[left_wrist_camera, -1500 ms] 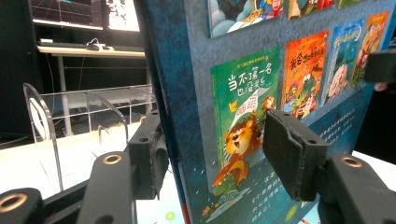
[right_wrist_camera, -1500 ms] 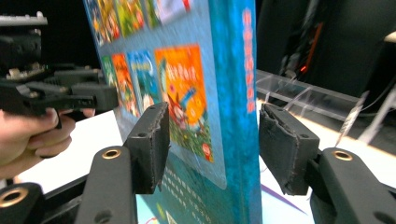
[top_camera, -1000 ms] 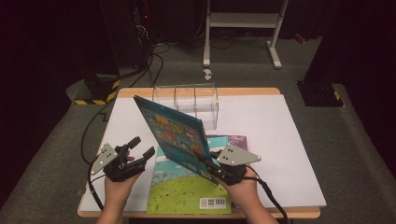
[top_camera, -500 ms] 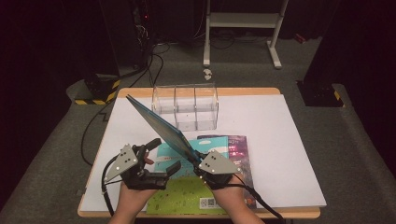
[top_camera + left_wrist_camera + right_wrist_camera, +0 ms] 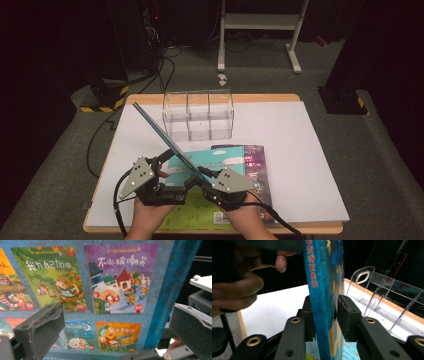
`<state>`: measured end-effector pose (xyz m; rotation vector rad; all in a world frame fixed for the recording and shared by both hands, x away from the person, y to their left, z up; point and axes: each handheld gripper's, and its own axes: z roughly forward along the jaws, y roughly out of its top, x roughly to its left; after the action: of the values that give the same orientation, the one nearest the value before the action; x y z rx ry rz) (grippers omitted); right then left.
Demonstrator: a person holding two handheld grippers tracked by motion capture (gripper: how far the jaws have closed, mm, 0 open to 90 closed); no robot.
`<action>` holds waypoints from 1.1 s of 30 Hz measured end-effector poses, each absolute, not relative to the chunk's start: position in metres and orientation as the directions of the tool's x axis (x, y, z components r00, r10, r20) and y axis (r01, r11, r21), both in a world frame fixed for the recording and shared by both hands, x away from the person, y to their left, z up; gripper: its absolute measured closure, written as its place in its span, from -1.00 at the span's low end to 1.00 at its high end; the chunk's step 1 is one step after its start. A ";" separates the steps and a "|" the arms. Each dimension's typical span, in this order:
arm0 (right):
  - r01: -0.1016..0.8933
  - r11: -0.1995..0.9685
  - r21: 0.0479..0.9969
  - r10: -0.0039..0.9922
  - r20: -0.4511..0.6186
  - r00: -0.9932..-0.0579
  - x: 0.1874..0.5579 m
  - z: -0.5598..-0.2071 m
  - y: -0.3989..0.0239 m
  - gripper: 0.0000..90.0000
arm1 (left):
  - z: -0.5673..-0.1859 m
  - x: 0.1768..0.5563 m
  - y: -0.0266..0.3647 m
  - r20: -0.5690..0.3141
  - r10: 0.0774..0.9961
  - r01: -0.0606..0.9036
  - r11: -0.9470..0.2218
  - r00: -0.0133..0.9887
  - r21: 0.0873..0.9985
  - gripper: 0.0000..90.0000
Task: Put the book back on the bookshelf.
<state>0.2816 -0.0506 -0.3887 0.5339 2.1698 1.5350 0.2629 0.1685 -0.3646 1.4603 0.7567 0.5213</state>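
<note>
Right now your right gripper's (image 5: 325,315) fingers (image 5: 347,315) sit on either side of the blue picture book (image 5: 324,290) near its lower edge; they have just been easing apart, so the hold looks loose and I can't tell whether the pads still press. Your left gripper (image 5: 112,327) stands wide, nothing between its fingers (image 5: 42,327), facing the book's back cover just beyond them. The book is held tilted on edge above the counter (image 5: 300,150), over two other books (image 5: 240,165) lying flat, with the clear divided rack (image 5: 199,115) behind. Judge it a thin, light book: stiff enough across the cover but glossy and prone to slide, so take it near the spine, deep in the pads. The right gripper view gives you the spine and pad contact; the left gripper view shows the printed back cover; the high view shows the lean toward the rack.
</note>
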 end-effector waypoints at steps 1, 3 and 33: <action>0.062 0.321 0.945 0.533 -0.126 -0.837 0.280 -0.389 -0.049 0.49 | -0.364 0.262 0.169 -0.143 0.731 0.136 0.070 0.667 0.988 -1.00; 0.055 0.337 0.940 0.518 -0.136 -0.844 0.277 -0.389 -0.043 0.44 | -0.364 0.260 0.172 -0.137 0.743 0.139 0.059 0.655 0.988 -0.99; 0.166 0.214 0.963 0.595 0.006 -0.804 0.271 -0.400 -0.141 0.23 | -0.359 0.243 0.210 0.047 0.843 0.106 -0.123 0.536 0.987 -0.06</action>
<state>0.2712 -0.1408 -0.4002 0.7075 2.1296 1.6166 0.2435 0.2103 -0.3585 1.5869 0.8301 0.7742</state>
